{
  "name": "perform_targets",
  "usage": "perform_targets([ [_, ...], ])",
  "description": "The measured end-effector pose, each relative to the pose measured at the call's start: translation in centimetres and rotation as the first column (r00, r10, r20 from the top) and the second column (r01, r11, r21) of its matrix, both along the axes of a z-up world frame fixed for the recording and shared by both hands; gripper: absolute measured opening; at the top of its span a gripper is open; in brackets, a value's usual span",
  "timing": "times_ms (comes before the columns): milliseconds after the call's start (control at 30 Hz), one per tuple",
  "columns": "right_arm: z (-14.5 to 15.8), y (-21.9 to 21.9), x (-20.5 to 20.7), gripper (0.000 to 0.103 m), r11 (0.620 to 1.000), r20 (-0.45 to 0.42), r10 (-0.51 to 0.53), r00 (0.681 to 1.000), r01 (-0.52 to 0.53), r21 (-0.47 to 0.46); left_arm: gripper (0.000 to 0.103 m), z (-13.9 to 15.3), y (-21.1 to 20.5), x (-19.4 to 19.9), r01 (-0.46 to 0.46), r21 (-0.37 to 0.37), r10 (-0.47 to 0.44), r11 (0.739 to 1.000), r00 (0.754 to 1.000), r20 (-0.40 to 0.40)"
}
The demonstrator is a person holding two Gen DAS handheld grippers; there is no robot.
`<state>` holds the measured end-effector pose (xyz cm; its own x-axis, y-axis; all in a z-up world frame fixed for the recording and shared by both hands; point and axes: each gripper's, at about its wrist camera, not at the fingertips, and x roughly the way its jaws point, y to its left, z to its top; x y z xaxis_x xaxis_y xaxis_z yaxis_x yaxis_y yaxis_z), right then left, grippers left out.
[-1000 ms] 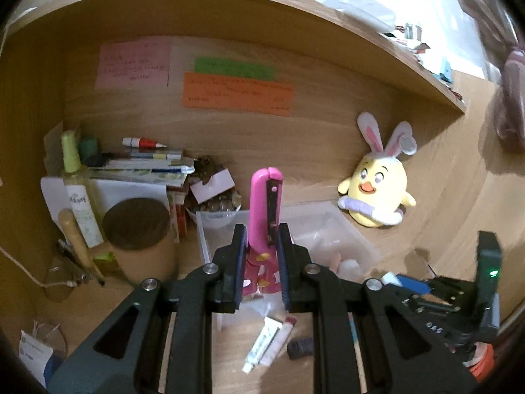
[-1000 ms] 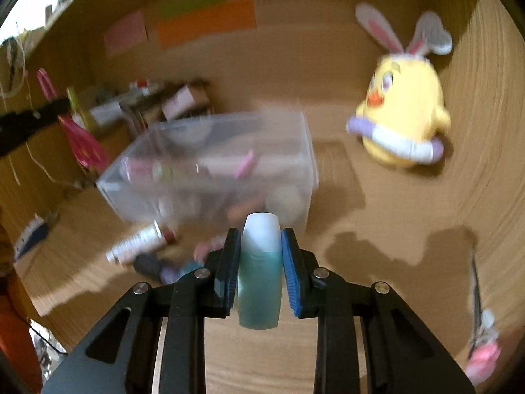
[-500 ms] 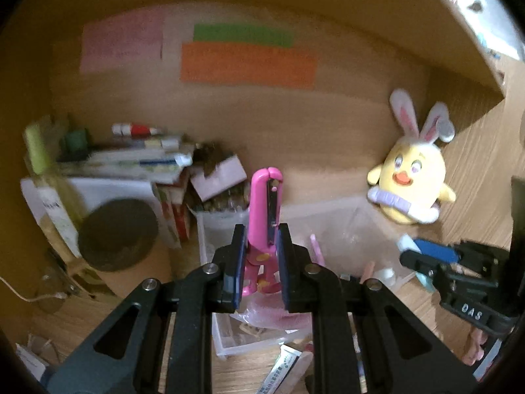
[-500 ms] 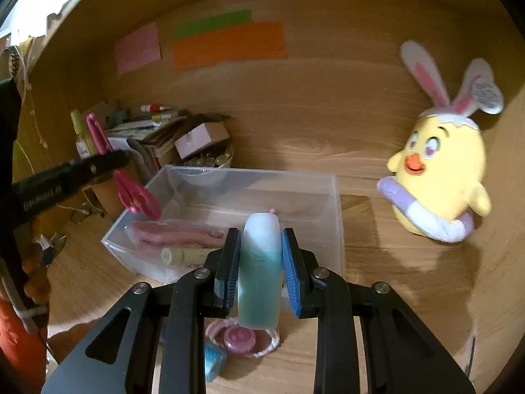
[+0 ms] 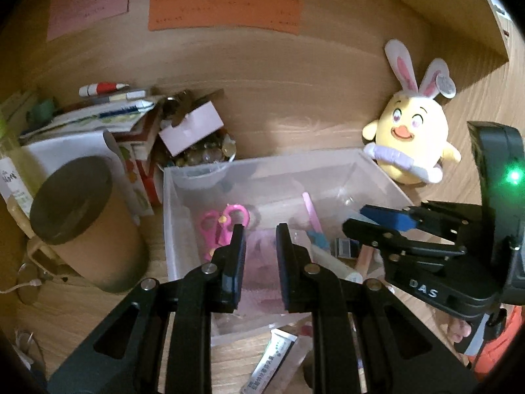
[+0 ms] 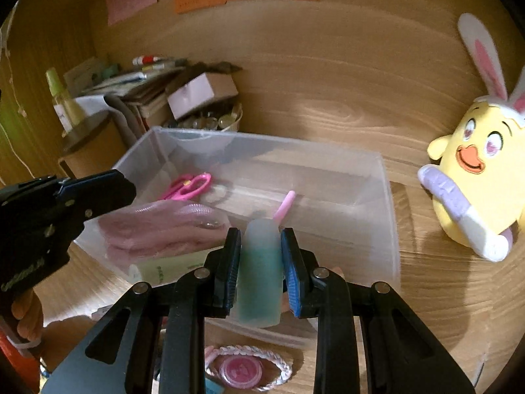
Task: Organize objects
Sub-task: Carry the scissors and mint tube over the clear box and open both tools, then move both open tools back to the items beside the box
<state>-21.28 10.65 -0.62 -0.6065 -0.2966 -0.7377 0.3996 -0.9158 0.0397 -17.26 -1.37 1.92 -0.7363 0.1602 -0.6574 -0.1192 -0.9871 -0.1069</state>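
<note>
A clear plastic box (image 5: 262, 164) (image 6: 387, 216) stands on the wooden desk. Pink scissors (image 5: 223, 226) (image 6: 187, 187) lie flat inside it at the left, beside a pink mesh pouch (image 6: 164, 226). My left gripper (image 5: 260, 229) (image 6: 126, 187) hangs over the box's near left part, its jaws nearly together with nothing between them. My right gripper (image 6: 261, 233) (image 5: 377, 220) is shut on a frosted teal bottle (image 6: 261, 262), held upright above the box's near wall. A pink stick (image 6: 284, 205) leans inside the box behind the bottle.
A yellow plush chick with rabbit ears (image 5: 410, 141) (image 6: 475, 180) sits right of the box. A cardboard tube with a dark lid (image 5: 75, 203), stacked papers and a bowl of beads (image 5: 203, 154) crowd the left. A cream tube (image 5: 272, 358), a bracelet and a pink pot (image 6: 242, 369) lie in front.
The pink scissors have left my left gripper and now lie in the box. Both grippers have come in closer over the box, the right one still carrying the teal bottle.
</note>
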Motion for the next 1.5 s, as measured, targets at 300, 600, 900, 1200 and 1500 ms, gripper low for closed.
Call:
perform_targets([
  [300,0.0,0.1,0.7,0.03,1.0,0.008,0.024,1.0,-0.024,0.004,0.059,0.5,-0.4,2.0,0.014,0.02,-0.013,1.0,1.0,-0.004],
  [600,2.8,1.6,4.2,0.051,0.999,-0.067,0.038,0.997,-0.04,-0.037,0.093,2.2,-1.6,5.2,-0.007,-0.003,0.006,1.0,0.999,-0.048],
  [900,2.1,1.6,8.8,0.052,0.995,-0.097,0.103,0.99,-0.104,-0.004,0.096,-1.2,-3.1,6.8,-0.036,-0.053,0.038,0.998,0.998,0.05],
  [1200,-2.1,2.3,10.4,0.051,0.994,0.025,0.093,0.995,-0.092,-0.062,0.068,-5.8,-2.4,6.7,0.026,-0.084,-0.011,0.996,0.984,0.178],
  [1500,-3.9,2.9,10.8,0.02,0.99,0.09,0.085,0.992,-0.074,-0.118,0.051,-7.3,-1.5,6.2,0.069,-0.044,-0.058,0.997,0.973,0.223],
])
